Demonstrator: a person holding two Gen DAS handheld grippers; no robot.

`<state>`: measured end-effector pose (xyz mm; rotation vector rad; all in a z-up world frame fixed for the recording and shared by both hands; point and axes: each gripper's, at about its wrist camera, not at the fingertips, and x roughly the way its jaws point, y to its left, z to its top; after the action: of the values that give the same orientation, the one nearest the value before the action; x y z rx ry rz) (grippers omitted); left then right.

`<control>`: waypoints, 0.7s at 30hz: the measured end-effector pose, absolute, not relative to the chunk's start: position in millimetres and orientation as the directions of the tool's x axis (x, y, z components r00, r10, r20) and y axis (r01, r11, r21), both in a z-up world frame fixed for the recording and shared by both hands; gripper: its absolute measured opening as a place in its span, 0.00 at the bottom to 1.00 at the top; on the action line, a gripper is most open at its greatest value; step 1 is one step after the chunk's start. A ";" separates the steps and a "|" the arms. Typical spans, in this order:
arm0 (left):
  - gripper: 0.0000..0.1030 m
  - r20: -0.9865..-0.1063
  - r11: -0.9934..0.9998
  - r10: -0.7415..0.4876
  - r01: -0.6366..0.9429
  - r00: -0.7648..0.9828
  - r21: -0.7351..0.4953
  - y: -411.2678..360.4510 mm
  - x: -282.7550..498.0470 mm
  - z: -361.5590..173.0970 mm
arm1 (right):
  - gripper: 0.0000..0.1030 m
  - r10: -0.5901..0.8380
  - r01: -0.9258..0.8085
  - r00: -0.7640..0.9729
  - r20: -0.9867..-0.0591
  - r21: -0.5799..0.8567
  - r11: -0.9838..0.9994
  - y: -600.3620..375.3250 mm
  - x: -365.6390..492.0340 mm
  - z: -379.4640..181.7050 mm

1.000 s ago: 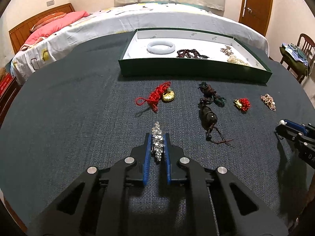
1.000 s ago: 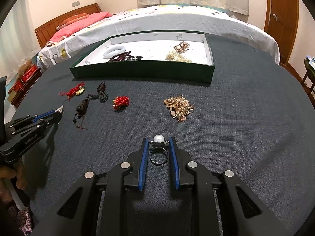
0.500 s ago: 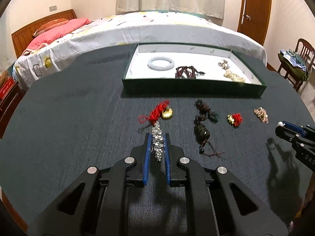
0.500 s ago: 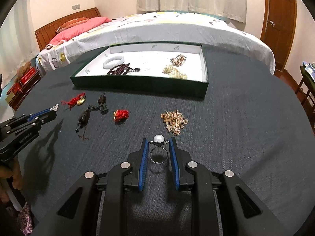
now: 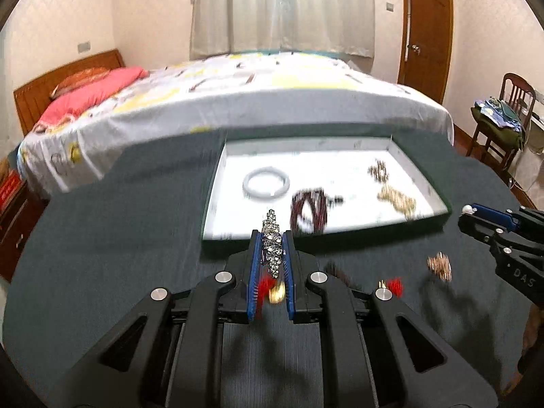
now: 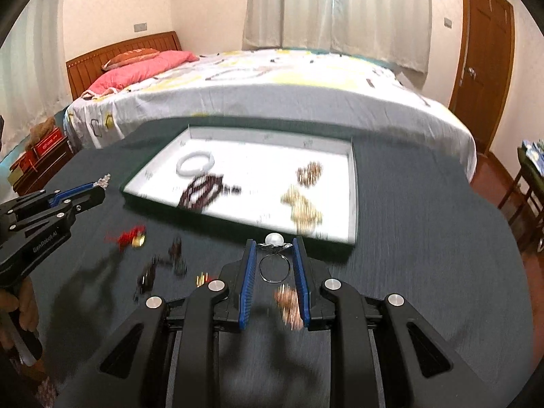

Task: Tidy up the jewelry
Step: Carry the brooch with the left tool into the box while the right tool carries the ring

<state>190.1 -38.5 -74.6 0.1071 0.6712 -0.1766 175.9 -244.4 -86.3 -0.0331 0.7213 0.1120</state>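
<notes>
My left gripper (image 5: 271, 255) has its jaws closed almost fully on a crystal brooch (image 5: 272, 244), pinched along its length so the sparkling tip sticks out ahead. My right gripper (image 6: 274, 261) clamps a pearl ring (image 6: 274, 255) by the sides of its band, jaws only slightly parted, pearl forward — both pieces are held clear of the dark bench (image 6: 425, 238), ready, I judge, for the open tray (image 6: 353, 183).

The tray sits at the far side, white floor ringed by a low green wall; I must clear its near wall before lowering. Inside, a white bangle (image 5: 266, 183) and dark beads (image 5: 307, 207) fill the left, gold pieces (image 5: 396, 200) the right — the middle and far strip look free. Loose pieces lie on the bench below my jaws, so I keep high.
</notes>
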 end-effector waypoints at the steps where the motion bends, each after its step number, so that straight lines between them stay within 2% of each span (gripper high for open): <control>1: 0.12 -0.619 0.979 -0.129 0.200 0.775 0.047 -41.5 198.4 -71.3 | 0.22 0.092 -0.115 0.750 -0.656 0.008 0.993 -244.0 182.5 -83.9; 8: 0.12 -0.595 0.979 -0.134 0.199 0.792 0.045 -59.9 256.9 -61.8 | 0.22 0.081 -0.114 0.778 -0.623 -0.013 0.993 -239.1 242.1 -70.7; 12: 0.12 -0.597 0.979 -0.129 0.198 0.792 0.051 -72.8 292.2 -65.9 | 0.22 0.083 -0.111 0.765 -0.638 -0.004 0.994 -236.9 276.1 -81.2; 21: 0.12 -0.692 0.980 -0.105 0.195 0.714 0.052 -94.1 356.9 -109.1 | 0.22 0.101 -0.101 0.677 -0.729 0.044 0.994 -233.6 332.1 -127.9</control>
<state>356.9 -94.1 -109.1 0.1240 0.7582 -0.1666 332.1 -233.6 -127.9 0.0004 0.8189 0.1135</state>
